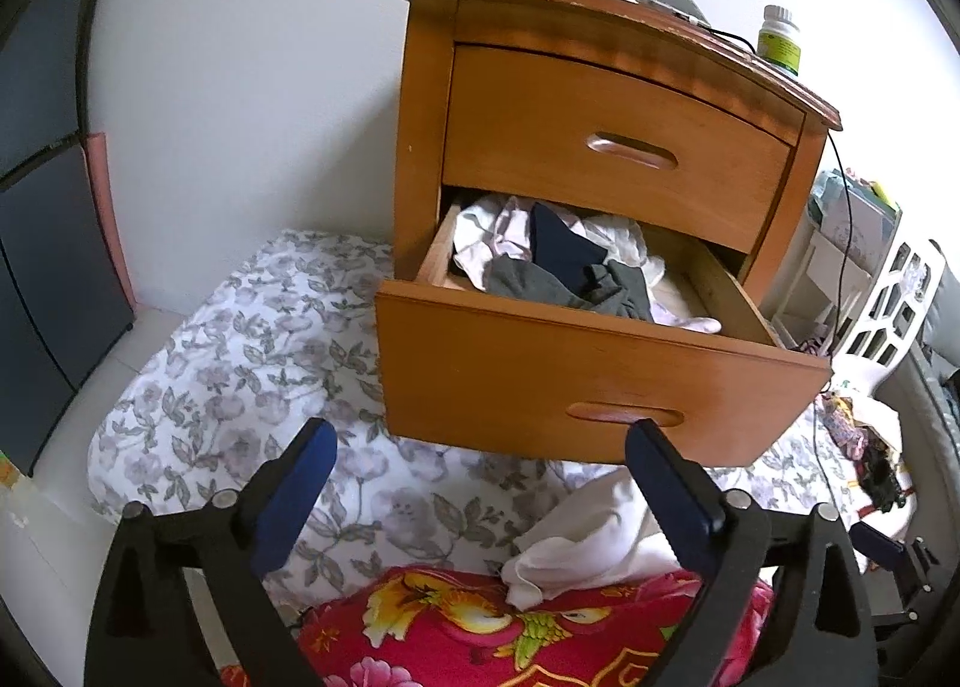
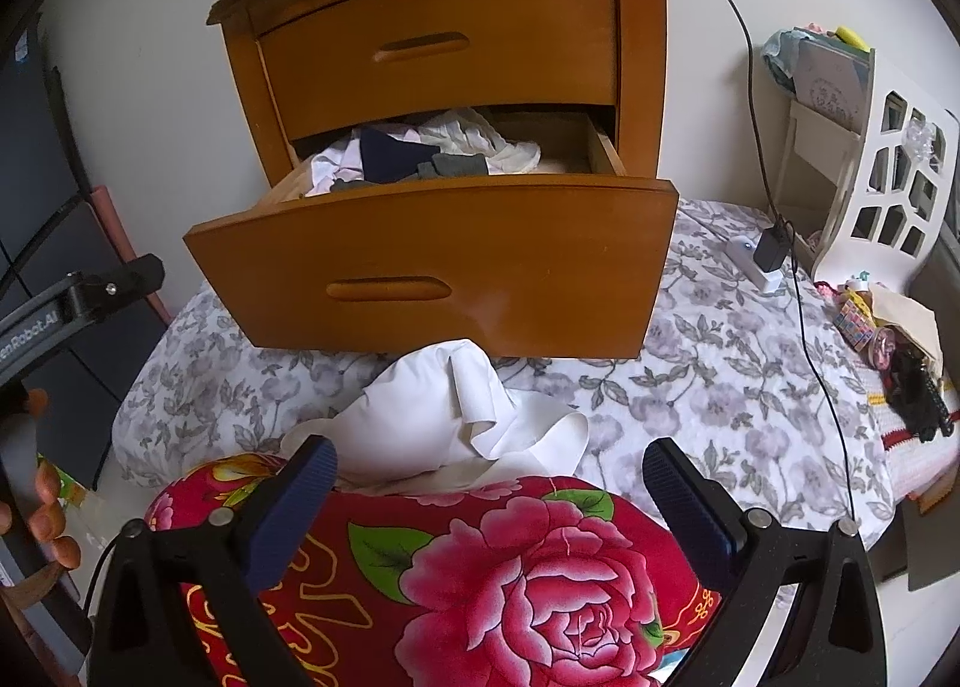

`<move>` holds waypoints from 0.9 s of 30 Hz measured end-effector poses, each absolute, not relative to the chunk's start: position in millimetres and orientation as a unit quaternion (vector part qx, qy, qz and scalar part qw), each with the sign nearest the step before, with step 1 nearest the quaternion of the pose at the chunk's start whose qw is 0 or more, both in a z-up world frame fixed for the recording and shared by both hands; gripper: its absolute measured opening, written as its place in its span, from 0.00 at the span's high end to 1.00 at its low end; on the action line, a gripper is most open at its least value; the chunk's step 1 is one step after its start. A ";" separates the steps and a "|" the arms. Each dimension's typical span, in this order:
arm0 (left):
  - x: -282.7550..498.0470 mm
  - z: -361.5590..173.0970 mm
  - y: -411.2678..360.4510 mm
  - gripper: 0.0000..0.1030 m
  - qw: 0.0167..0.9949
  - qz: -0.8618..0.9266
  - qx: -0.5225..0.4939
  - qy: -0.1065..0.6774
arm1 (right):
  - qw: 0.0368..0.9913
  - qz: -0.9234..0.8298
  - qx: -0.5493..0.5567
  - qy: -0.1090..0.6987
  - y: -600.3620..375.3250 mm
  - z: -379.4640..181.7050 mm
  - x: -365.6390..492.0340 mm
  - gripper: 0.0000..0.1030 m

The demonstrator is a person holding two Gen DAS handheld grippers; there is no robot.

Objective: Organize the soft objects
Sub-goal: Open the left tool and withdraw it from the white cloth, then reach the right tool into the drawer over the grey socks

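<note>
My left claw (image 1: 480, 471) stands wide with nothing between its pads, and my right claw (image 2: 489, 486) is wide and empty too. Just beneath them lies the red floral quilt (image 2: 528, 567), with a crumpled white cloth (image 2: 456, 411) resting on its far edge and on the grey-flowered bedding (image 2: 690, 363). Beyond, the nightstand's lower drawer (image 1: 594, 387) is pulled out, with a heap of light and dark clothes (image 1: 558, 261) inside.

Beyond the fingers, the open wooden lower drawer (image 1: 600, 387) hides the lower layers of its crumpled pile of white, navy and grey clothes (image 1: 564, 261). The red floral cushion (image 2: 480, 579) under the fingers is cut off by the bottom edge. The label of the small white-capped green bottle (image 1: 779, 42), far right of the fingers, is too small to read.
</note>
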State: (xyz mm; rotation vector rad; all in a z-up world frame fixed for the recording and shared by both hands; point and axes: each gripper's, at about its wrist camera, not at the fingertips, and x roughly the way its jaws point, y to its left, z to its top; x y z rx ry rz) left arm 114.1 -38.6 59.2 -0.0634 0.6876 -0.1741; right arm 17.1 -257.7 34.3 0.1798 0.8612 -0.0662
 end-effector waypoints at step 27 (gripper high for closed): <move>147.4 96.6 -22.2 0.00 0.940 -0.092 0.000 0.328 | 0.908 0.015 0.048 0.417 -247.5 73.9 81.3 0.00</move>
